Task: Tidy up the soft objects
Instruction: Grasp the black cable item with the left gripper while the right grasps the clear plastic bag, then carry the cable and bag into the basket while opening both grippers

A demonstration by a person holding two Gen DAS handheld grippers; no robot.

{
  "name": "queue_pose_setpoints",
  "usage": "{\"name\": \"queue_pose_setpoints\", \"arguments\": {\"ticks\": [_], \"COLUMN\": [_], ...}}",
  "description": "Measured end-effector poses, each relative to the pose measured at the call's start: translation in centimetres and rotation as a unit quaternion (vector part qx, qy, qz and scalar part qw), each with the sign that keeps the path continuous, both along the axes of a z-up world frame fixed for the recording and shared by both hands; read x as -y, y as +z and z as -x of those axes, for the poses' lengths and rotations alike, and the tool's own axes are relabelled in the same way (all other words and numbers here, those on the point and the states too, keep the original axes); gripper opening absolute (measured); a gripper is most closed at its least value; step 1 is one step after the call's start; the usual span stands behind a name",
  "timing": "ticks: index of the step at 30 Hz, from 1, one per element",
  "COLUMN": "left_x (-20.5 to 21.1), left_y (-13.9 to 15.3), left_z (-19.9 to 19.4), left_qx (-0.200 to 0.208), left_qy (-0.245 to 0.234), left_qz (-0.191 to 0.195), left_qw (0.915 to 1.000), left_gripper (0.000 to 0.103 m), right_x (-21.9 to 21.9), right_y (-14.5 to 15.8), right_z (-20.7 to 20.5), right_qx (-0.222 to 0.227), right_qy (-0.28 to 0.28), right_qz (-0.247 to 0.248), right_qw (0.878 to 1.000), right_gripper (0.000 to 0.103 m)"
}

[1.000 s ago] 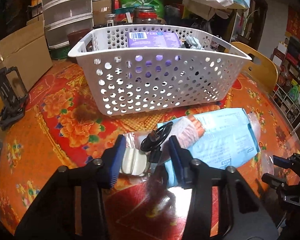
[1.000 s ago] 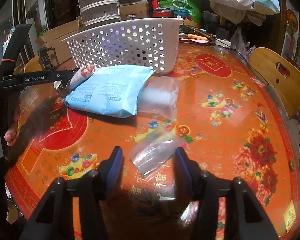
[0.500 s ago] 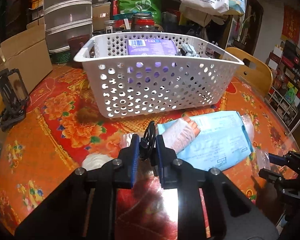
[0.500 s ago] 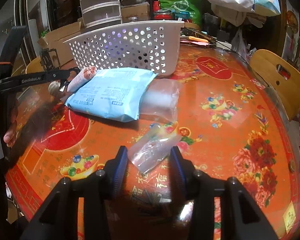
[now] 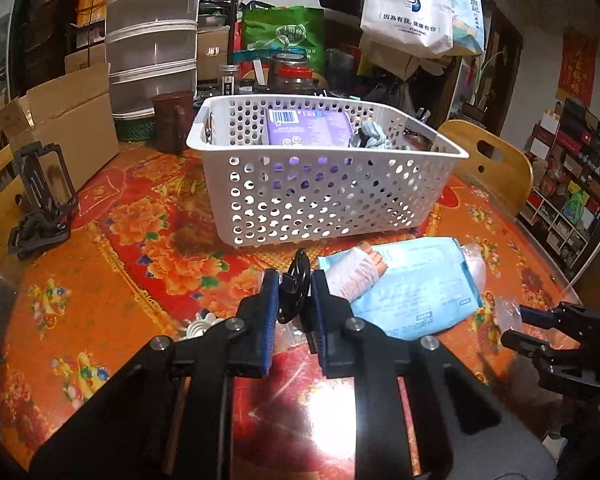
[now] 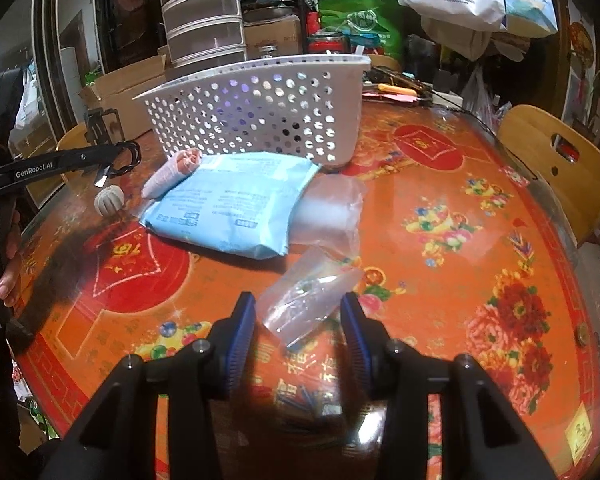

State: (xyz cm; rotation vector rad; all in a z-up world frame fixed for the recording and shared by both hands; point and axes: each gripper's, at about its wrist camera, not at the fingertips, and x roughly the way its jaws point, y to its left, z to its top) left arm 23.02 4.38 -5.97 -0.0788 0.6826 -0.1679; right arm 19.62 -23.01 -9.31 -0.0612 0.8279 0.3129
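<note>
My left gripper (image 5: pixel 294 286) is shut on a black hair tie (image 5: pixel 296 280) and holds it above the table; it also shows in the right wrist view (image 6: pixel 126 158). A white perforated basket (image 5: pixel 340 196) stands behind, holding a purple pack (image 5: pixel 306 128) and a grey cloth (image 5: pixel 374 138). A light blue soft pack (image 5: pixel 416 288) and a pink rolled cloth (image 5: pixel 356 270) lie in front of the basket. My right gripper (image 6: pixel 298 312) is open around a small clear plastic bag (image 6: pixel 308 296) on the table.
A white ribbed ball (image 6: pixel 109 199) lies near the table's left edge. A clear bag (image 6: pixel 332 212) sits beside the blue pack. A cardboard box (image 5: pixel 64 124), a black stand (image 5: pixel 40 196), stacked drawers (image 5: pixel 152 40) and wooden chairs (image 6: pixel 556 168) surround the table.
My left gripper closed on the black hair tie and lifted it off the table. My right gripper moved forward around the small clear bag, its jaws narrowing a little.
</note>
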Motion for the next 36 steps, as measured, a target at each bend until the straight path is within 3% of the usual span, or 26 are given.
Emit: {"name": "queue_pose_setpoints", "arguments": {"ticks": [11,22,29,36], "left_x": [-0.9,-1.4,-0.8,-0.4], "left_y": [2.4,7.2,10.9,13.2], "left_z": [1.7,0.8,-3.1,-10.5], "left_qx": [0.021,0.045,0.052,0.026], "left_qy": [0.000,-0.004,-0.005,0.000], "left_qz": [0.012,0.018,0.017,0.024], "left_qw": [0.9997,0.9988,0.9985,0.9994], "left_gripper": [0.015,0.015,0.015,0.015], "right_x": [-1.2,-2.1,-3.2,-5.1], "right_y": [3.3,8.4,12.2,15.4], "right_z": [-0.3,-3.0,-6.3,-12.1], "right_qx": [0.033,0.067,0.088,0.088], "right_qy": [0.010,0.033,0.043,0.049], "right_qz": [0.007,0.000,-0.006,-0.002], "right_qw": [0.999,0.997,0.995,0.995], "right_gripper": [0.042,0.039,0.038,0.038]}}
